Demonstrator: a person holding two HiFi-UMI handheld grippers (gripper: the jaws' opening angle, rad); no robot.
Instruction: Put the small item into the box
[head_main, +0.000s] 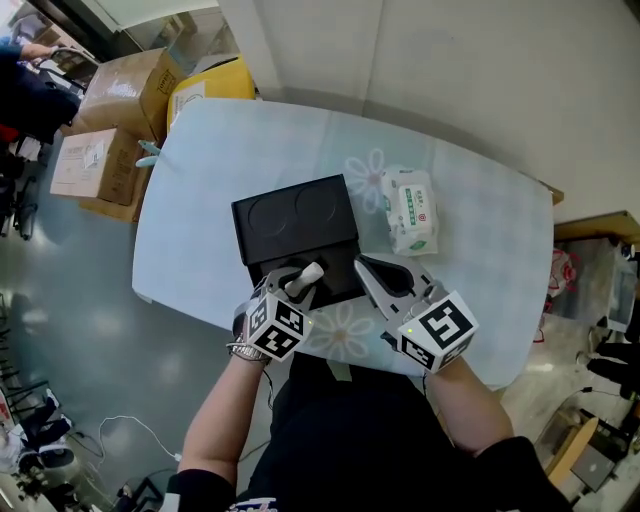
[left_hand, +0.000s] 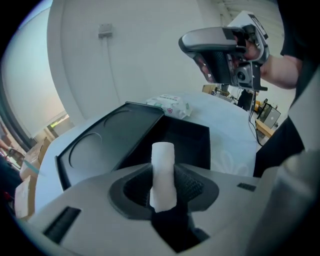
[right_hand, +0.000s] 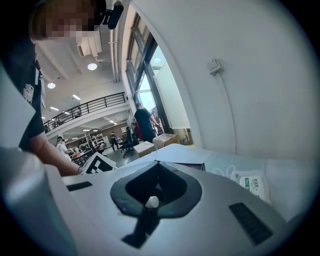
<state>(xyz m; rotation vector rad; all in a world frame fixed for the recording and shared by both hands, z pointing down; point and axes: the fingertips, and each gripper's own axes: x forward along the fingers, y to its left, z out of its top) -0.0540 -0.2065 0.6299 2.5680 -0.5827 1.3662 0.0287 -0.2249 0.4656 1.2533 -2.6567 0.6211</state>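
Note:
My left gripper (head_main: 300, 284) is shut on a small white cylinder (head_main: 307, 276), which stands upright between the ribbed pads (left_hand: 187, 182). It hangs over the near edge of the open black box (head_main: 335, 280). In the left gripper view the cylinder (left_hand: 162, 175) sits in front of the box's dark hollow (left_hand: 187, 137). The box's lid (head_main: 295, 215) lies open behind it. My right gripper (head_main: 378, 272) hovers just right of the box with its jaws together. A tiny white bit (right_hand: 151, 202) shows in its recess; I cannot tell what it is.
A pack of wet wipes (head_main: 410, 208) lies on the light blue tablecloth (head_main: 200, 220) right of the lid. Cardboard boxes (head_main: 120, 110) and a yellow box (head_main: 210, 85) stand on the floor beyond the table's far left corner. A white wall runs behind.

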